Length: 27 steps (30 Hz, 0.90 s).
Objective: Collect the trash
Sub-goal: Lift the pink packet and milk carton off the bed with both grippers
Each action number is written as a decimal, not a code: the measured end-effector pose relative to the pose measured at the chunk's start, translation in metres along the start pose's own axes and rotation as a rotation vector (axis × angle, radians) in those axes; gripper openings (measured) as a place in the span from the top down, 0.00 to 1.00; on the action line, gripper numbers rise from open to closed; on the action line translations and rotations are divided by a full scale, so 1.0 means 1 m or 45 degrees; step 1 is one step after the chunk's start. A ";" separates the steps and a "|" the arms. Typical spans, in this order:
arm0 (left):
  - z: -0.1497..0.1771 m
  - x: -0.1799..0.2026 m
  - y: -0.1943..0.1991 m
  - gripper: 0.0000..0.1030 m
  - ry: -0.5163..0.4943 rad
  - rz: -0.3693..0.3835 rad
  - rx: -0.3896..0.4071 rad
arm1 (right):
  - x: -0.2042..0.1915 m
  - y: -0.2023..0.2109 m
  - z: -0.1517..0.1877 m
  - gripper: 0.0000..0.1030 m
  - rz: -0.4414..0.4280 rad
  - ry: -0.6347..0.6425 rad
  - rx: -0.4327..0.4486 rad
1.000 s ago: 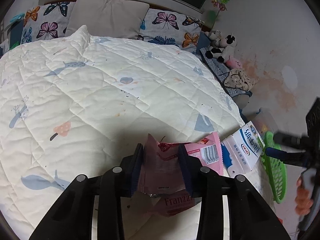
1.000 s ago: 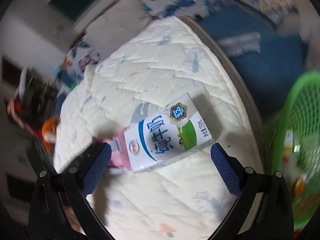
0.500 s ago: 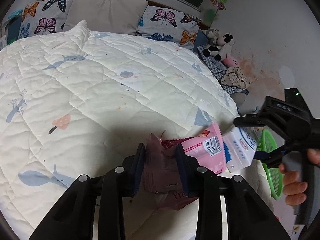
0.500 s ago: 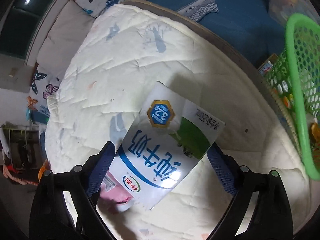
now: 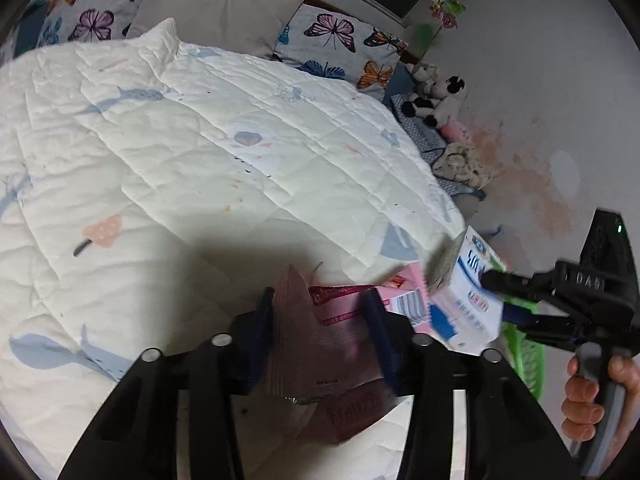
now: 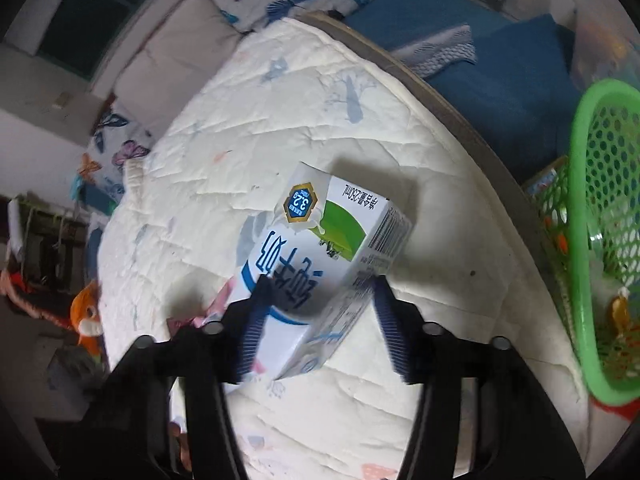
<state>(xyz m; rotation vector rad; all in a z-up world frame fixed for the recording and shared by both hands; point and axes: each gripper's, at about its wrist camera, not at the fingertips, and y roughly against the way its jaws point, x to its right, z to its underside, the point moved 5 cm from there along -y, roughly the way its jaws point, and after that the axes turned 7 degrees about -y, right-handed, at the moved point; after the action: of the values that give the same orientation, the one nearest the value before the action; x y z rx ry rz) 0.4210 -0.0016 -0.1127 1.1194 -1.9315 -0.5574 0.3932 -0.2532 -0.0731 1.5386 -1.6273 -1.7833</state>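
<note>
White cardboard milk carton (image 6: 320, 256) with blue lettering sits between the 2 blue pads of the right tool (image 6: 320, 320), whose jaws have just been closing and now clamp its sides above the white quilted bed (image 6: 224, 184). Right of this tool stands a green plastic mesh basket (image 6: 580, 216). The left tool (image 5: 320, 332) grips a crumpled maroon snack wrapper (image 5: 316, 344); just beyond its right finger lies a pink packet (image 5: 408, 284).
</note>
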 end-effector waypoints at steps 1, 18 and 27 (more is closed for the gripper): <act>0.000 0.001 0.001 0.65 0.005 0.009 0.008 | 0.003 0.002 0.001 0.59 -0.019 0.002 -0.010; 0.008 0.010 0.031 0.80 -0.026 0.033 0.106 | -0.014 -0.021 -0.010 0.16 0.042 -0.144 -0.052; 0.018 0.002 0.054 0.82 -0.030 0.042 0.137 | -0.023 -0.042 -0.006 0.17 0.220 -0.031 -0.048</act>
<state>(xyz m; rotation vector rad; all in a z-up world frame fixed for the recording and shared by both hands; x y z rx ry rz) 0.3788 0.0236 -0.0846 1.1500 -2.0171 -0.4556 0.4254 -0.2248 -0.0955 1.3212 -1.6732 -1.7367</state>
